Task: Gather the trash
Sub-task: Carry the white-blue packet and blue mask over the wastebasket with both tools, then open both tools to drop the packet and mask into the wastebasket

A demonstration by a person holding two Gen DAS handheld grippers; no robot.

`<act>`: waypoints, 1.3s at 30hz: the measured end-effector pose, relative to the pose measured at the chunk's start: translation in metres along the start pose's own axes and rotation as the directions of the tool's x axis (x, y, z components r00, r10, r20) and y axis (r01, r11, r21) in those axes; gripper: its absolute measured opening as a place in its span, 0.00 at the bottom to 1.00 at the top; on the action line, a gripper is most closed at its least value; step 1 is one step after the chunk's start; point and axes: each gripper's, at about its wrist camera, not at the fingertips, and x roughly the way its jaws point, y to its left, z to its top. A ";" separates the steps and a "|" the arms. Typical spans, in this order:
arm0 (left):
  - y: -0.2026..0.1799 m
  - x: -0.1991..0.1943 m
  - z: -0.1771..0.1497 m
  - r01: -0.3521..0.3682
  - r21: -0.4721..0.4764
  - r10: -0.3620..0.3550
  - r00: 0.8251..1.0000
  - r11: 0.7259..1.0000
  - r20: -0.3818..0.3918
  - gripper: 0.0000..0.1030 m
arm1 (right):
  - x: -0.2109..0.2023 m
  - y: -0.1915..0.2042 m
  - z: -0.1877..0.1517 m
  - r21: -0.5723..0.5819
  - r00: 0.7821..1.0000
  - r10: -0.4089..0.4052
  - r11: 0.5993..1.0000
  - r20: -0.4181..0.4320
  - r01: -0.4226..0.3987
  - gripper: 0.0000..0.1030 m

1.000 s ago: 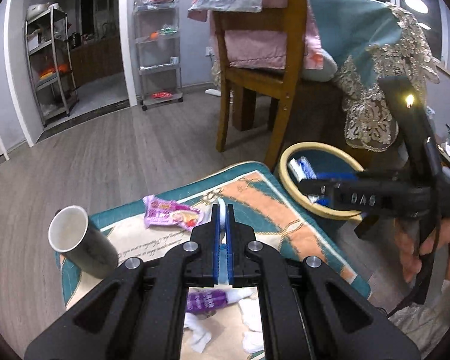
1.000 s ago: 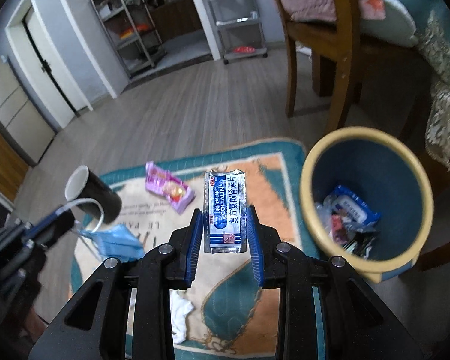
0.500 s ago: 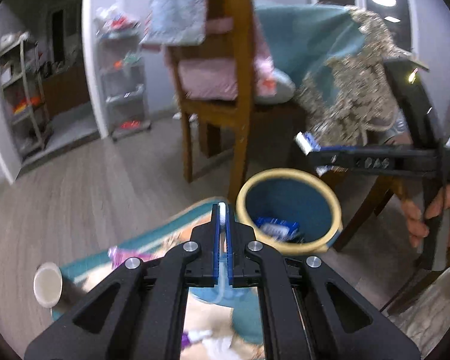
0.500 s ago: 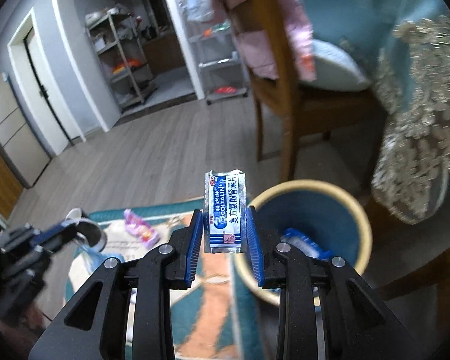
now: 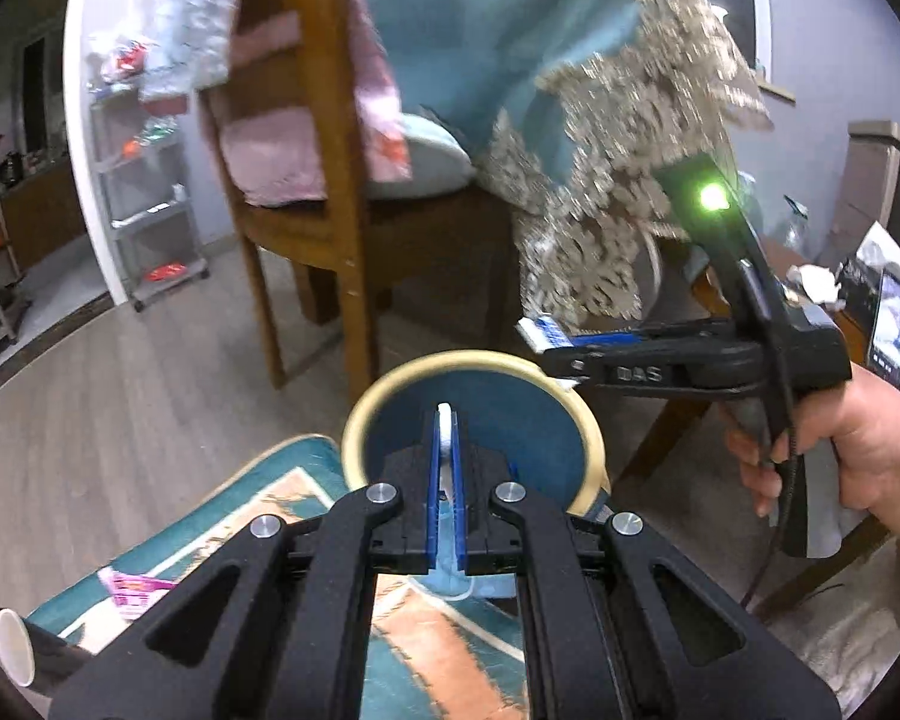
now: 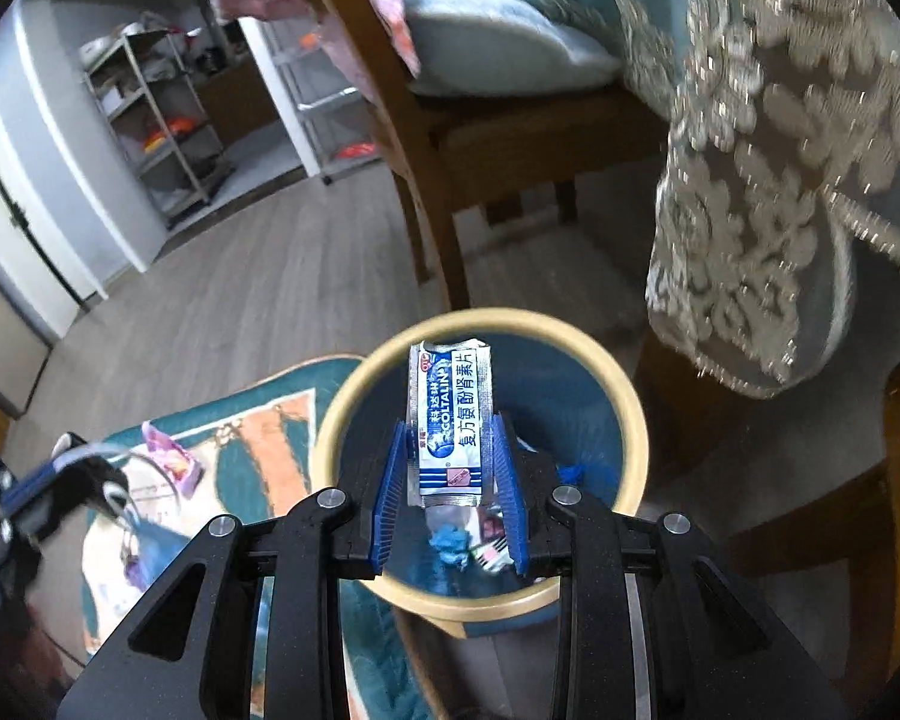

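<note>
My left gripper [image 5: 445,420] is shut on the white ear loop of a blue face mask [image 5: 450,576], which hangs beneath the fingers. It hovers at the near edge of a blue bin with a tan rim [image 5: 390,384]. My right gripper [image 6: 450,450] is shut on a blue-and-white medicine packet [image 6: 450,396] and sits right over the bin [image 6: 630,420], where several wrappers [image 6: 450,540] lie. In the left wrist view the right gripper [image 5: 546,342] reaches in above the bin's far rim, held by a hand [image 5: 840,450]. In the right wrist view the left gripper [image 6: 30,492] and mask [image 6: 156,546] are at the left, blurred.
A patterned rug [image 5: 450,660] lies beside the bin with a pink wrapper [image 5: 129,588] and a paper cup [image 5: 15,648] on it. A wooden chair [image 5: 330,210] and a lace-edged tablecloth [image 5: 618,180] stand close behind the bin. Wood floor stretches left towards wire shelves [image 6: 150,120].
Both grippers have swung from over the rug towards the bin, which now fills the centre of both views. Mask and packet remain gripped.
</note>
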 end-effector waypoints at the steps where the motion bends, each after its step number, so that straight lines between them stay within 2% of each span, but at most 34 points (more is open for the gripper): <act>1: -0.004 0.008 -0.002 0.006 0.008 -0.006 1.000 1.000 -0.013 0.03 | 0.004 0.000 -0.001 -0.006 1.000 -0.005 1.000 -0.007 0.005 0.30; 6: -0.010 0.028 -0.013 0.011 0.018 -0.010 0.999 1.000 -0.052 0.03 | 0.024 -0.001 -0.004 -0.008 0.999 -0.026 1.000 -0.046 0.026 0.30; 24: 0.005 0.061 -0.003 0.009 -0.062 -0.010 1.000 0.998 -0.027 0.03 | 0.055 -0.017 -0.024 0.028 0.987 -0.088 0.995 -0.132 0.093 0.30; 29: 0.005 0.074 -0.010 0.027 -0.064 -0.031 0.998 0.998 -0.053 0.03 | 0.061 -0.021 -0.026 0.025 0.985 -0.092 0.995 -0.147 0.096 0.30; 32: 0.004 0.080 -0.014 0.022 -0.054 -0.026 0.996 0.998 -0.081 0.07 | 0.065 -0.022 -0.027 0.031 0.984 -0.093 0.995 -0.153 0.099 0.30; 34: 0.006 0.080 -0.016 0.012 -0.060 -0.017 0.996 0.998 -0.084 0.24 | 0.065 -0.022 -0.026 0.033 0.984 -0.095 0.994 -0.151 0.101 0.30; 36: 0.008 0.077 -0.016 0.004 -0.063 -0.009 0.997 0.998 -0.074 0.33 | 0.065 -0.021 -0.025 0.034 0.985 -0.098 0.994 -0.145 0.104 0.31; 39: 0.010 0.074 -0.015 0.001 -0.069 -0.006 0.998 0.998 -0.065 0.36 | 0.063 -0.022 -0.025 0.040 0.987 -0.091 0.994 -0.133 0.097 0.38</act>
